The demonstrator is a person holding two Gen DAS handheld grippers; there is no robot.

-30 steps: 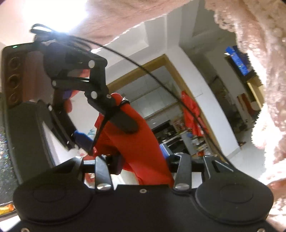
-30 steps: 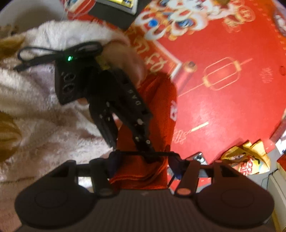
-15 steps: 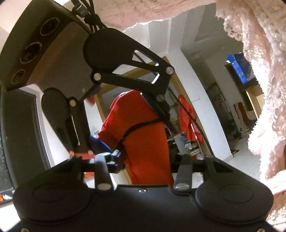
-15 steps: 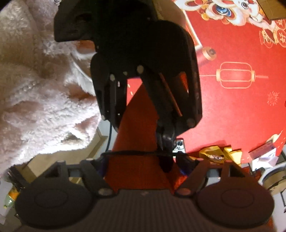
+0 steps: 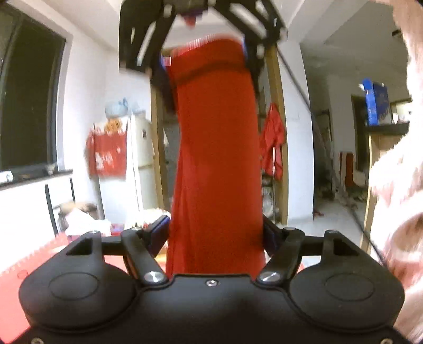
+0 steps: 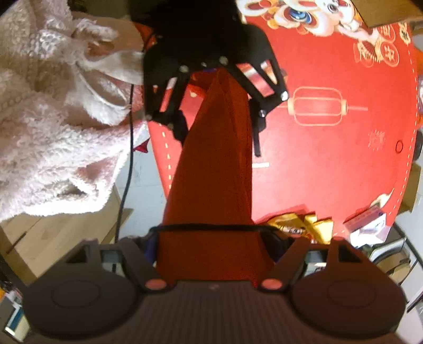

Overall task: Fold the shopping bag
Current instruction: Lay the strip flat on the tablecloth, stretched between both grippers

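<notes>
Right now I have the red shopping bag (image 5: 215, 148) stretched into a long narrow strip between my two tools, held up in the air rather than lying flat. My left hand-held gripper (image 5: 215, 235) is clenched on one end of the strip, its blue-padded fingers (image 5: 158, 232) pressed against the fabric from both sides. From that camera the bag runs straight up and away to the right hand-held gripper (image 5: 203, 60), whose black linkage closes around the far end; that part is blurred.

From the right wrist view, the right hand-held gripper (image 6: 211, 240) likewise grips the fabric (image 6: 211, 169) close to the lens, and the strip narrows toward the left hand-held gripper (image 6: 211, 79) at the far end, which is clamped on it too. A lengthwise crease runs down the middle of the bag. Below it lies the round bench (image 6: 330, 148) under a red cloth printed with a gold lantern (image 6: 317, 109) and a lion-dance figure (image 6: 304, 13). Gold and red packets (image 6: 304, 223) sit near the bench's edge. A fluffy pale pink sleeve (image 6: 47, 137) fills the left side, and a thin black cable (image 6: 127, 169) hangs beside it.
</notes>
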